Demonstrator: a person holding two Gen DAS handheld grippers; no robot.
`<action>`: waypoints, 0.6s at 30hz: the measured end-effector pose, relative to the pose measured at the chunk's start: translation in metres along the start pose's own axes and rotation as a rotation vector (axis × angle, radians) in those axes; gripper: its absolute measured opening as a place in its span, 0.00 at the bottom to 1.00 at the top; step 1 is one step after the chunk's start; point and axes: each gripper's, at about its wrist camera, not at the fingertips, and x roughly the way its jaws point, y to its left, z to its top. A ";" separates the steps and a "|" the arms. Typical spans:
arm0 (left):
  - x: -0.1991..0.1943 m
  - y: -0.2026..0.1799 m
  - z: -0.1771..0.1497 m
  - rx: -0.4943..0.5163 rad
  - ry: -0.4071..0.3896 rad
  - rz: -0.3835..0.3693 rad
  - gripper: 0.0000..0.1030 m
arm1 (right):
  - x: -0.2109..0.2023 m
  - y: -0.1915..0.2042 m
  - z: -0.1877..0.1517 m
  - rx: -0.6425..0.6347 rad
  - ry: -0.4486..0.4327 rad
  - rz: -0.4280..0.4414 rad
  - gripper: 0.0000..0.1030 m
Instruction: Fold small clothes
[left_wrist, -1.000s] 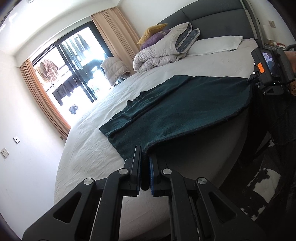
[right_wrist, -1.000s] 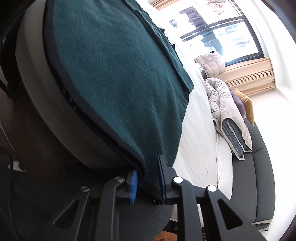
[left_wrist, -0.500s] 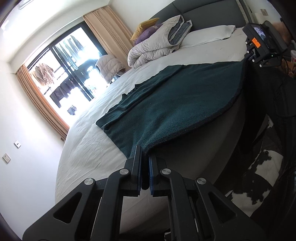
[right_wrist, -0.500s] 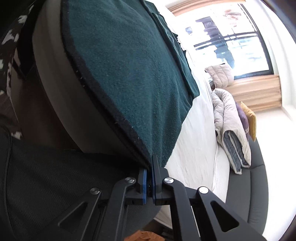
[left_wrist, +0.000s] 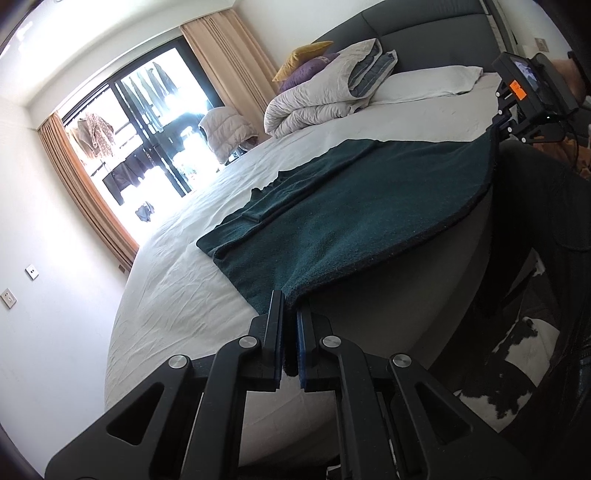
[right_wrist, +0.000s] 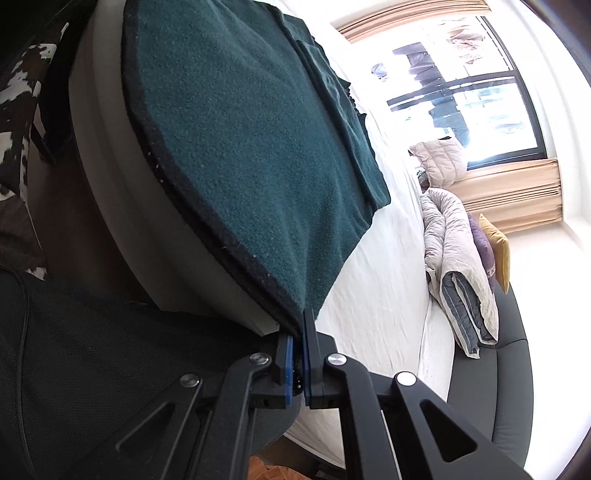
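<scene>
A dark green fleece garment (left_wrist: 362, 206) lies flat on the white bed sheet (left_wrist: 177, 288), its near hem hanging over the bed's edge. My left gripper (left_wrist: 290, 314) is shut on the hem's left corner. My right gripper (right_wrist: 298, 332) is shut on the hem's other corner, where the green garment (right_wrist: 240, 147) stretches away from it. In the left wrist view the right gripper (left_wrist: 502, 123) shows at the far right, pinching that corner. A sleeve is folded in along the garment's far side.
A rolled grey duvet (left_wrist: 317, 99), a yellow and a purple cushion (left_wrist: 306, 61) and a white pillow (left_wrist: 428, 81) sit at the dark headboard. A person's dark clothing (left_wrist: 535, 221) stands at the bed's edge. Balcony doors (left_wrist: 147, 125) and curtains are beyond.
The right gripper's jaws closed on the hem corner and lifted it slightly, with a small roll. The left gripper kept its grip and stayed in place.
</scene>
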 end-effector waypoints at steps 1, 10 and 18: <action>0.001 0.001 0.000 -0.006 -0.001 0.003 0.05 | 0.000 -0.002 0.001 0.001 -0.003 -0.004 0.04; 0.012 0.030 0.022 -0.119 -0.026 0.008 0.05 | 0.009 -0.026 0.015 0.024 -0.032 -0.044 0.04; 0.046 0.060 0.056 -0.155 -0.053 0.048 0.05 | 0.029 -0.060 0.040 0.047 -0.083 -0.085 0.04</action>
